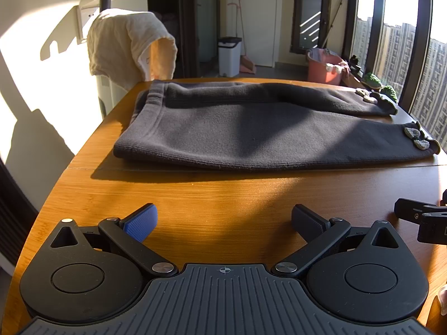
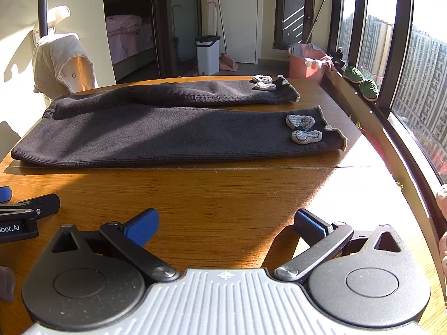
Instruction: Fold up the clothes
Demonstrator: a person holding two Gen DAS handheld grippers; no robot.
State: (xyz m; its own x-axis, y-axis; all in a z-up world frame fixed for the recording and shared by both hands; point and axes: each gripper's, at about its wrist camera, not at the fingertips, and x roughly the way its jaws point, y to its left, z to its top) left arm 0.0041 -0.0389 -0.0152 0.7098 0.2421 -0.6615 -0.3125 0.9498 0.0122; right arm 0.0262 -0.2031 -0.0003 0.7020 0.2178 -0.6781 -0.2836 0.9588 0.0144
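We find dark trousers (image 2: 173,136) lying flat across the desk's (image 2: 212,195) far half, waistband end cut off leftward. Left tool (image 1: 223,220) and right tool (image 2: 226,224) both spread, empty, near edge.

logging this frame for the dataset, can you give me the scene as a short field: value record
garment: dark knit trousers, laid flat, unfolded, two legs side by side
waistband: at the left end
leg ends: at the right, each with grey crocheted bows
surface: wooden table
left gripper: open, holding nothing, over bare table short of the trousers
right gripper: open, holding nothing, over bare table short of the trousers
background: cream towel draped beyond the table, white bin, pink bucket
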